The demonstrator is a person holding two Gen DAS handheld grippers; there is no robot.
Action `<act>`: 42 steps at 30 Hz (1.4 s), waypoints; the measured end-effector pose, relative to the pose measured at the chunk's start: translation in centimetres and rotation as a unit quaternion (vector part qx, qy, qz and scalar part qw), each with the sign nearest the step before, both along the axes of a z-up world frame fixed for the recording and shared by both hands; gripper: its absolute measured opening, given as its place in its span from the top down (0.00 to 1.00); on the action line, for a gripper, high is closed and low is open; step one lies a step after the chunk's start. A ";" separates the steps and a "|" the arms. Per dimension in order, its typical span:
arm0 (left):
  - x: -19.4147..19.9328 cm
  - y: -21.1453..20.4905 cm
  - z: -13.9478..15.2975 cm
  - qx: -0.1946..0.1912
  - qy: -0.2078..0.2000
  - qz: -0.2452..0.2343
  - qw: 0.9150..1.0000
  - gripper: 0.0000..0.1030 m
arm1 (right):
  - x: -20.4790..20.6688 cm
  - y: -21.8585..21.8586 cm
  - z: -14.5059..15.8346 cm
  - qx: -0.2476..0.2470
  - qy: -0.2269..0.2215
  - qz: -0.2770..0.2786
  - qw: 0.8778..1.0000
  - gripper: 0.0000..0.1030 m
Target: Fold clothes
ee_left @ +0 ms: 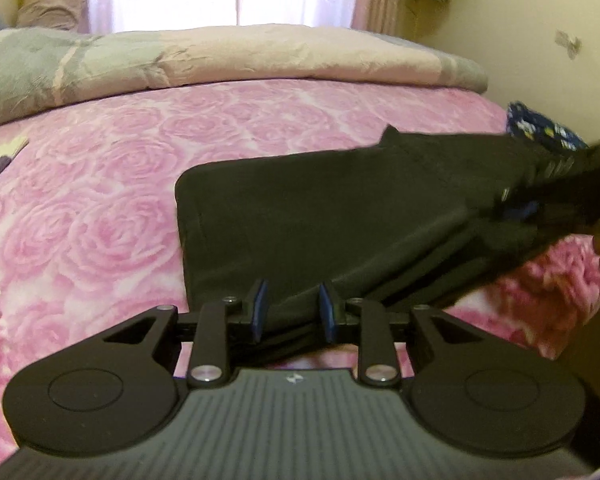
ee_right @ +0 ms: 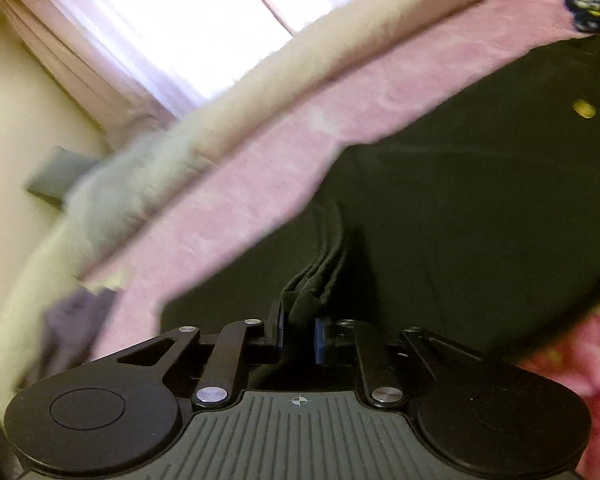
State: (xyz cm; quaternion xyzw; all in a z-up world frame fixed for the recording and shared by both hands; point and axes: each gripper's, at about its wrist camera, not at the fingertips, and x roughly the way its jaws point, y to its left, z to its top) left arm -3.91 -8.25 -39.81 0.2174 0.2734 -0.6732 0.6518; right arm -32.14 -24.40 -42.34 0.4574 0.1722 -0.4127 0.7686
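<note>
- Black garment spread on pink rose bedspread, near edge lifted, likely for a fold.
- Left gripper: pads astride bunched hem, gaps visible; pinched or loose, cannot tell.
- Right gripper clamped on gathered folds.
- Folded blanket beyond.

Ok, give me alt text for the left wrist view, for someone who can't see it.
The left tongs grip the near edge of a dark garment spread on a pink rose-patterned bedspread. The right tongs reach onto it from the right, blurred.
</note>
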 end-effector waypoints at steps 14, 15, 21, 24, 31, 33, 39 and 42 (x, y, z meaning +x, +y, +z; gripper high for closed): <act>-0.1 -0.6 0.3 0.018 -0.032 -0.005 0.999 0.90 | 2.5 4.2 2.3 -0.189 0.144 0.030 0.971 0.46; -0.4 -0.5 0.0 0.016 -0.037 -0.003 0.999 0.90 | 2.8 4.3 1.9 -0.189 0.139 0.057 0.970 0.54; -1.0 0.1 -0.2 0.014 -0.077 -0.023 0.997 0.89 | 4.1 5.2 -1.5 -0.207 0.213 0.143 0.944 0.76; 0.0 -0.3 1.0 0.015 -0.059 -0.020 0.998 0.89 | 4.0 4.1 -0.2 -0.162 0.196 0.143 0.956 0.75; 3.2 -7.3 2.0 -0.003 -0.041 0.039 0.998 0.89 | 6.7 -0.8 2.5 -0.215 0.179 0.112 0.953 0.75; 3.7 -9.1 1.3 0.000 -0.036 0.052 0.998 0.89 | 7.7 -2.4 2.1 -0.218 0.182 0.115 0.952 0.75; 4.0 -11.1 -1.0 0.021 -0.032 0.070 0.997 0.88 | 8.1 -4.8 -1.2 -0.191 0.207 0.125 0.952 0.76; 3.1 -9.9 -0.4 0.016 -0.050 0.064 0.997 0.89 | 7.0 -4.1 -0.2 -0.185 0.200 0.124 0.954 0.75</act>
